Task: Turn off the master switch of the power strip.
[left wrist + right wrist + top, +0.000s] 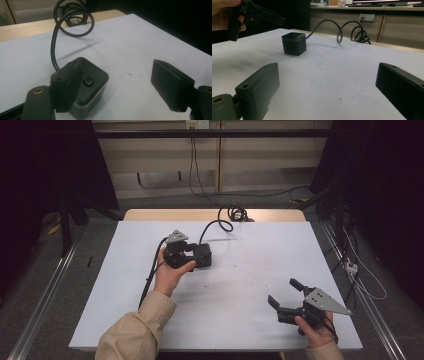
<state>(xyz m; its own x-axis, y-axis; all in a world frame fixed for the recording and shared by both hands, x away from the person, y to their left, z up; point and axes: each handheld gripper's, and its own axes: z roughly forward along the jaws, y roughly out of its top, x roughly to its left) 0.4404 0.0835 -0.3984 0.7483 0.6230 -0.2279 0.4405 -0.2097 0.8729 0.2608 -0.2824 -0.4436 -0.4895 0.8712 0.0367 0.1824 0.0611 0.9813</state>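
A white sheet covers most of a pale wooden tabletop. Grey floor surrounds it, with metal rails running along both sides. Behind stands a beige wall panel carrying a socket, cables hanging from it. Dark curtains close off the left and right. Light is dim.

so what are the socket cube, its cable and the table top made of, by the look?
Socket cube: likely moulded plastic, matte dark grey; rounded edges, dull even sheen, paler band under the top.
Cable: probably rubber or PVC jacket, black with a slight gloss; it holds loose springy loops.
Table top: smooth matte white sheet, maybe laminate; wood-look edge at the far side.
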